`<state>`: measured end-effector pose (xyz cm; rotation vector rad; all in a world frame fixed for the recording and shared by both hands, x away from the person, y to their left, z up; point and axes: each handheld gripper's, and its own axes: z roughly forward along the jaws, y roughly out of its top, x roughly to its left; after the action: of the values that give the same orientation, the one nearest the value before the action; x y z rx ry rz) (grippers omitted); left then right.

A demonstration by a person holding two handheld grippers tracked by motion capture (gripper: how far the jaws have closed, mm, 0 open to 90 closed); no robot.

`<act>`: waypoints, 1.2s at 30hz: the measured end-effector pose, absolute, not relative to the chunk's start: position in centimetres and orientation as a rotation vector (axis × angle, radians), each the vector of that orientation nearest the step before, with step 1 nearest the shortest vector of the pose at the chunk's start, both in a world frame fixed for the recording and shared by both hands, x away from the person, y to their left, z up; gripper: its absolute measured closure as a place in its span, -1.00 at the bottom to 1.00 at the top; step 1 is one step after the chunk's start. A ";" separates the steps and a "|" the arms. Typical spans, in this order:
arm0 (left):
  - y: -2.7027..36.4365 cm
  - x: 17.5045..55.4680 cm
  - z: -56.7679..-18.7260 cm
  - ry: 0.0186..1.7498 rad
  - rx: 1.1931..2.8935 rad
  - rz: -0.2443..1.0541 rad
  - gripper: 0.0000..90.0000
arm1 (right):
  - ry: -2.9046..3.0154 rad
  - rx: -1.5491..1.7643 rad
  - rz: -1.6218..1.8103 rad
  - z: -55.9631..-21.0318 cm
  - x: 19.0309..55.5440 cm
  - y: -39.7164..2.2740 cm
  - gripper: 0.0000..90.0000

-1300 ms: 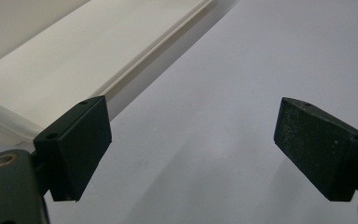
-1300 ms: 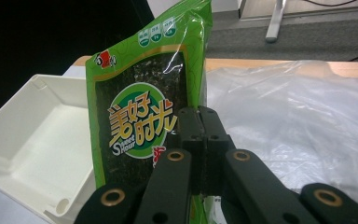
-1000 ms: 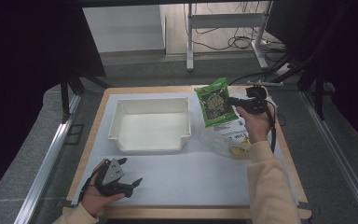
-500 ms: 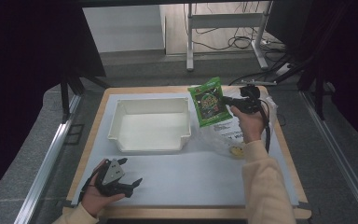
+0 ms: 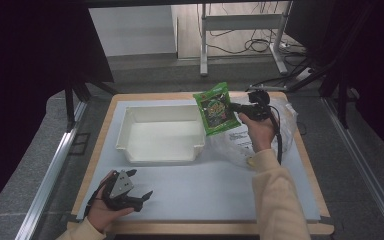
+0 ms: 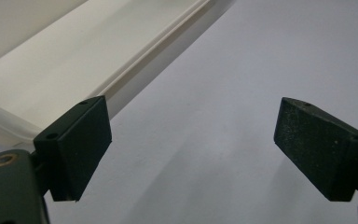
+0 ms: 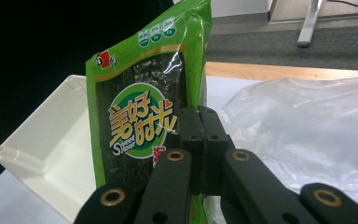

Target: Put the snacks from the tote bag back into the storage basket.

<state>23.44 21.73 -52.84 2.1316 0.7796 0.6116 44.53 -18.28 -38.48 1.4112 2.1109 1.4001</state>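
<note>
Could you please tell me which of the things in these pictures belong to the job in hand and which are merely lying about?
In the job:
- green snack packet, pinched in the right tongs
- white tray, beside the packet and bare inside
- clear plastic bag, lying under the right hand

Lying about:
- left tongs, open, resting near the table's front edge
- cables on the floor beyond the table

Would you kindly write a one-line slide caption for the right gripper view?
Right tongs shut on a green snack packet, held upright beside the white tray, clear plastic bag behind.
</note>
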 end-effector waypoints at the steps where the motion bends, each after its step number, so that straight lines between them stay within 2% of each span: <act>1: 21.7 23.4 -52.8 0.780 2.131 0.611 -0.76 | 2.116 1.409 1.404 -38.5 44.6 -18.0 1.00; 16: 21.8 23.4 -52.8 0.775 2.129 0.610 -0.76 | 2.164 1.371 1.421 -38.8 44.9 -14.9 1.00; 36: 21.8 23.4 -52.8 0.774 2.129 0.611 -0.76 | 2.184 1.358 1.444 -39.0 45.1 -13.1 1.00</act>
<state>23.43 21.84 -52.80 2.1288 0.7742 0.6107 45.10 -13.07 -39.01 1.3581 2.1844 1.4442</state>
